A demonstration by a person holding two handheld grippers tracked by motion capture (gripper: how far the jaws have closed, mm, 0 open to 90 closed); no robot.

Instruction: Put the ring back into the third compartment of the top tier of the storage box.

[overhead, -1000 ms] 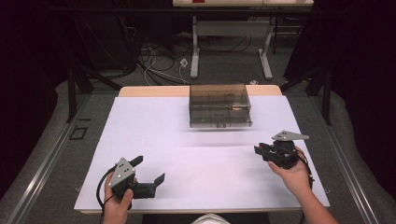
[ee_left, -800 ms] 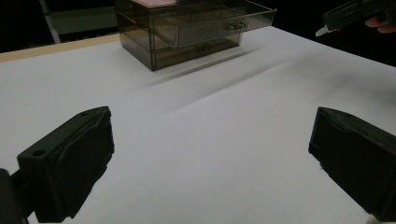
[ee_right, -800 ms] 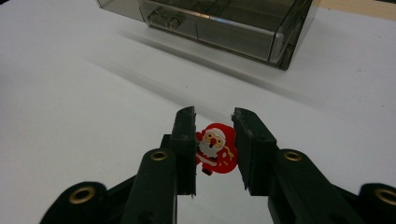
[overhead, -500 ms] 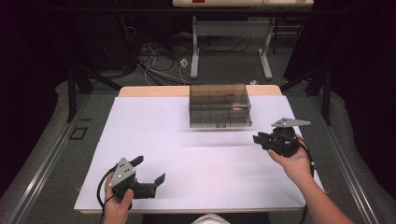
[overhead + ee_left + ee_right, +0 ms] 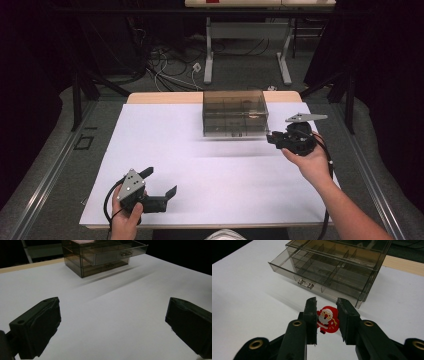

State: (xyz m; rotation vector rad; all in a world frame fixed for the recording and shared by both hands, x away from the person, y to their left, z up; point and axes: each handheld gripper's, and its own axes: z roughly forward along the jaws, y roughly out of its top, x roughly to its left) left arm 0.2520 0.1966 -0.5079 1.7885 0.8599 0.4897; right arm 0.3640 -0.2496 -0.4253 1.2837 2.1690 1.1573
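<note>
A smoky clear drawer unit point(image 5: 235, 112) stands at the back middle of the white table point(image 5: 200, 165); its top drawer point(image 5: 312, 275) is pulled out part way and has several empty compartments. My right gripper point(image 5: 274, 138) hovers just right of the unit's front, pointing at it. Its jaws are shut on a small flat red Santa figure point(image 5: 326, 319), which hangs above the table a little short of the drawer's handle point(image 5: 305, 284). My left gripper point(image 5: 162, 181) rests near the front left edge, jaws wide open and empty, facing the drawer unit point(image 5: 100, 255) from afar.
White paper covers the table, with a wooden strip point(image 5: 165, 97) along the far edge. Beyond the table are cables point(image 5: 170, 60) on the floor and the legs of another desk point(image 5: 210, 50). Dark curtains flank both sides.
My right gripper has moved forward and up from the right front of the table toward the drawer unit, carrying the Santa figure. The left gripper has stayed put.
</note>
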